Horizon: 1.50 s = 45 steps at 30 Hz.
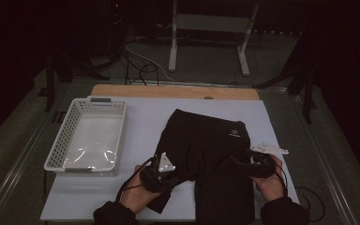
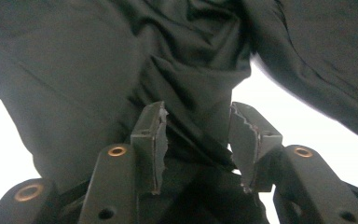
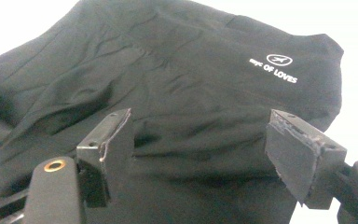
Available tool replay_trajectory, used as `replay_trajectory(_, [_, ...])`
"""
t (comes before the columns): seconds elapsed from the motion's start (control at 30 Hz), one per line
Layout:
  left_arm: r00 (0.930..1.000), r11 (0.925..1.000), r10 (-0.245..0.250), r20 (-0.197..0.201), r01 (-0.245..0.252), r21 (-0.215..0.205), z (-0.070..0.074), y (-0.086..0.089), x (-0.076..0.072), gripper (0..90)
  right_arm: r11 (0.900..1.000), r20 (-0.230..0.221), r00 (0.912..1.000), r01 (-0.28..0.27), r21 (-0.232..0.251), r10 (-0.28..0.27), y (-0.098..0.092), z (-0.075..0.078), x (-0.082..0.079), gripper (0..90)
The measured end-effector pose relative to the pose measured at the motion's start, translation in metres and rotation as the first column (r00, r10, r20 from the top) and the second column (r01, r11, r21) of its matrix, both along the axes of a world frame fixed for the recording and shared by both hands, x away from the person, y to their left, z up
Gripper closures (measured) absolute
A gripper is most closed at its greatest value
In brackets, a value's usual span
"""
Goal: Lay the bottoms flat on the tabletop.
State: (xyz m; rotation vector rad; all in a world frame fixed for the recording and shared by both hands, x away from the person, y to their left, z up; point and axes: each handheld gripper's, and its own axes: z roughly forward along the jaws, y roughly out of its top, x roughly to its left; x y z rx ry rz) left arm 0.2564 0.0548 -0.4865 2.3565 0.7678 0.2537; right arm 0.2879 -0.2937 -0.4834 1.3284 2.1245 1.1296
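A white mesh basket (image 1: pixel 85 136) stands at the table's left. The left hand (image 1: pixel 136 192) angles the left gripper (image 1: pixel 165 174) onto the black garment (image 1: pixel 206 145), mid-table on the white sheet (image 1: pixel 140 122); jaws part-open, fabric between, unpinched. The right hand (image 1: pixel 269 180) levels the right gripper (image 1: pixel 243 162) over the garment's right edge, jaws wide, empty.

Your black garment (image 1: pixel 211 154) runs past the bottom edge in the high view, so its lower hem is cut off; your forearms are cropped there too. In the left gripper view, folds hide the cloth's underside and the white table (image 2: pixel 303 116) beside it is blurred
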Motion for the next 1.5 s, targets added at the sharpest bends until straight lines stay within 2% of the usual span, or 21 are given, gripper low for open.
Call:
replay_trajectory(0.1, [0.9998, 0.9997, -0.014, -0.017, 0.014, 0.019, -0.007, -0.003, -0.004, 53.9, 1.0, 0.0, 1.0, 0.0, 0.001, 0.0, 0.0, 0.0, 0.0, 24.4])
replay_trajectory(0.23, [0.9999, 0.9954, -0.015, -0.001, 0.015, 0.095, -0.016, -0.01, -0.005, 53.3, 1.0, -0.001, 1.0, -0.002, -0.001, 0.002, 0.0, 0.0, 0.0, 24.5])
replay_trajectory(0.3, [0.9997, 0.9933, -0.025, -0.003, 0.025, 0.113, -0.016, -0.01, -0.004, 64.0, 1.0, 0.001, 1.0, -0.002, 0.0, 0.002, 0.0, 0.0, 0.0, 24.5])
replay_trajectory(0.37, [0.9991, 0.995, -0.037, -0.022, 0.038, 0.092, -0.014, -0.008, -0.004, 76.6, 1.0, 0.0, 1.0, -0.001, 0.003, 0.001, 0.0, 0.0, 0.0, 24.5])
replay_trajectory(0.43, [0.9984, 0.9949, -0.048, -0.028, 0.05, 0.088, -0.012, -0.006, -0.004, 85.1, 1.0, -0.001, 1.0, -0.002, 0.003, 0.002, -0.001, 0.0, 0.0, 24.4])
replay_trajectory(0.53, [0.9951, 0.9947, -0.084, -0.052, 0.087, 0.055, -0.008, -0.004, -0.007, 88.3, 1.0, 0.001, 1.0, 0.0, 0.0, 0.0, 0.0, 0.0, 0.0, 24.4])
replay_trajectory(0.73, [0.9841, 0.9857, -0.164, -0.068, 0.166, 0.028, 0.001, -0.01, -0.024, 88.9, 1.0, 0.002, 1.0, 0.0, 0.003, 0.0, -0.001, 0.0, 0.0, 24.5])
replay_trajectory(0.8, [0.9783, 0.9814, -0.191, -0.081, 0.192, 0.002, 0.004, -0.012, -0.03, 88.9, 1.0, 0.002, 1.0, 0.0, 0.002, 0.0, 0.0, 0.0, 0.0, 24.5])
replay_trajectory(0.97, [0.9582, 0.9655, -0.26, -0.118, 0.258, -0.034, 0.005, -0.019, -0.041, 88.9, 1.0, 0.0, 1.0, -0.004, -0.003, 0.004, 0.001, 0.0, 0.0, 24.4])
replay_trajectory(1.1, [0.9406, 0.9515, -0.308, -0.143, 0.304, -0.045, 0.002, -0.027, -0.045, 88.9, 1.0, 0.0, 1.0, -0.005, -0.003, 0.005, 0.001, 0.0, 0.0, 24.5])
replay_trajectory(1.13, [0.9406, 0.9515, -0.308, -0.143, 0.304, -0.045, 0.002, -0.027, -0.045, 88.9, 1.0, 0.0, 1.0, -0.005, -0.003, 0.005, 0.001, 0.0, 0.0, 24.4])
replay_trajectory(1.17, [0.931, 0.9438, -0.331, -0.155, 0.326, -0.052, 0.001, -0.03, -0.047, 88.9, 1.0, -0.001, 1.0, -0.004, 0.0, 0.004, 0.001, 0.0, 0.0, 24.5])
replay_trajectory(1.2, [0.931, 0.9438, -0.331, -0.155, 0.326, -0.052, 0.001, -0.03, -0.047, 88.9, 1.0, 0.0, 1.0, -0.003, 0.0, 0.003, 0.001, 0.0, 0.0, 24.5])
replay_trajectory(1.23, [0.9251, 0.9393, -0.343, -0.163, 0.338, -0.058, 0.001, -0.032, -0.049, 88.9, 1.0, 0.0, 1.0, -0.003, 0.0, 0.003, 0.001, 0.0, 0.0, 24.5])
replay_trajectory(1.3, [0.908, 0.9247, -0.381, -0.175, 0.373, -0.077, 0.0, -0.038, -0.052, 88.9, 1.0, 0.0, 1.0, -0.003, 0.0, 0.003, 0.001, 0.0, 0.0, 24.5])
replay_trajectory(1.33, [0.9042, 0.9216, -0.388, -0.178, 0.38, -0.081, 0.0, -0.04, -0.054, 88.8, 1.0, 0.0, 1.0, -0.003, 0.0, 0.003, 0.001, 0.0, 0.0, 24.4])
replay_trajectory(1.37, [0.8947, 0.9133, -0.407, -0.183, 0.398, -0.085, 0.0, -0.042, -0.055, 88.8, 1.0, 0.0, 1.0, -0.004, 0.0, 0.004, 0.001, 0.0, 0.0, 24.5])
replay_trajectory(1.43, [0.8833, 0.9029, -0.43, -0.187, 0.42, -0.094, 0.0, -0.044, -0.057, 88.6, 1.0, 0.0, 1.0, -0.001, 0.0, 0.001, 0.001, 0.0, 0.0, 24.5])
replay_trajectory(1.47, [0.8811, 0.9001, -0.436, -0.184, 0.425, -0.098, 0.0, -0.044, -0.057, 88.0, 1.0, 0.0, 1.0, -0.001, 0.001, 0.001, 0.001, 0.0, 0.0, 24.5])
replay_trajectory(1.5, [0.8859, 0.9032, -0.429, -0.176, 0.417, -0.102, 0.0, -0.044, -0.056, 86.5, 1.0, -0.001, 1.0, 0.0, 0.002, 0.0, 0.001, 0.0, 0.0, 24.4])
